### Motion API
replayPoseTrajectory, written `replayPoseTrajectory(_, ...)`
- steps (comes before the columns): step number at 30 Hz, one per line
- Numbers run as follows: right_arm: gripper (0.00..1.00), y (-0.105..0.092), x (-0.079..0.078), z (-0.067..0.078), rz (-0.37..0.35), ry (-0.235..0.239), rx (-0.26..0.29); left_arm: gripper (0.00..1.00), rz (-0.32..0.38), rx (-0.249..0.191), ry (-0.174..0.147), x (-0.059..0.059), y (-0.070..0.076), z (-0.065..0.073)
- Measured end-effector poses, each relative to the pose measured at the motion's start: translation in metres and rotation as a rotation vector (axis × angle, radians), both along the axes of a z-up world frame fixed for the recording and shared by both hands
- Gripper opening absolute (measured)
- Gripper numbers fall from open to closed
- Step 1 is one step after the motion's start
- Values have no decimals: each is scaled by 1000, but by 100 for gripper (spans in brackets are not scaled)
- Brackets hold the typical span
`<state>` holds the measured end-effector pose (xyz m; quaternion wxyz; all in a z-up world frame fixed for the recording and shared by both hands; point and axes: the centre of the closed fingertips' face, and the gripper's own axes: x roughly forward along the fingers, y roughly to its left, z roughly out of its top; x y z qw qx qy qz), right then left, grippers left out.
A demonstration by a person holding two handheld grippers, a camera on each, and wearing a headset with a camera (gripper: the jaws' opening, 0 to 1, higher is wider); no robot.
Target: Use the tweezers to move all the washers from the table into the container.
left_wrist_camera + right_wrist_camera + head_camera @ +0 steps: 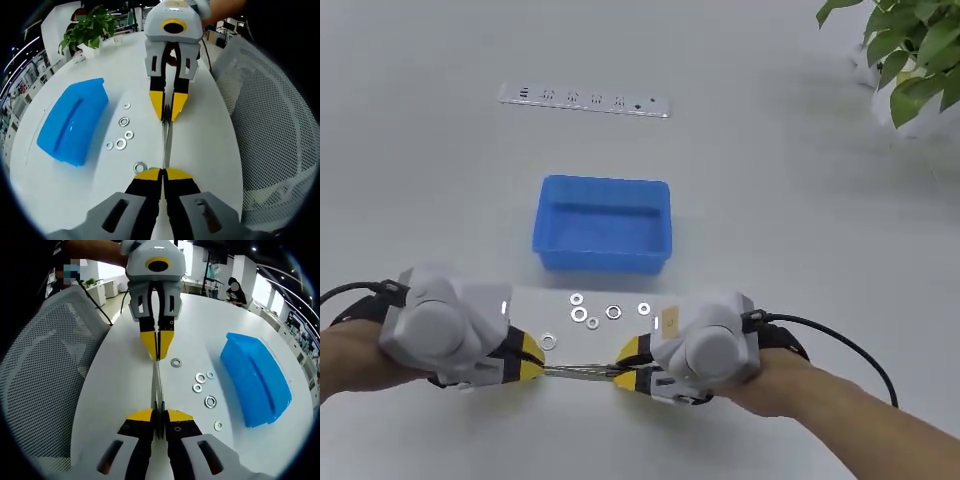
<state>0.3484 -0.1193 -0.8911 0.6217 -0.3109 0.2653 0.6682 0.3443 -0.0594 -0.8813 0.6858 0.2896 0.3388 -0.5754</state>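
Got the tweezers (582, 372) pinched from both ends, left gripper (532, 362) squeezed tight on one, right gripper (628, 368) on the other, just in front of the blue container (603, 262). Counting six washers (592, 312) loose on the table (770, 200) between tweezers and container.

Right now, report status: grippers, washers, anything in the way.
Left gripper and right gripper shut on tweezers, one end each. Six washers on table, container empty. Nothing between them.
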Motion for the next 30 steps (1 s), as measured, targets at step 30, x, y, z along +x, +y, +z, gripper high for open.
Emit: replayPoseTrajectory(30,12,1,-3,6,33,-17,-4,5,-14,-25,-24,-2,-13,44)
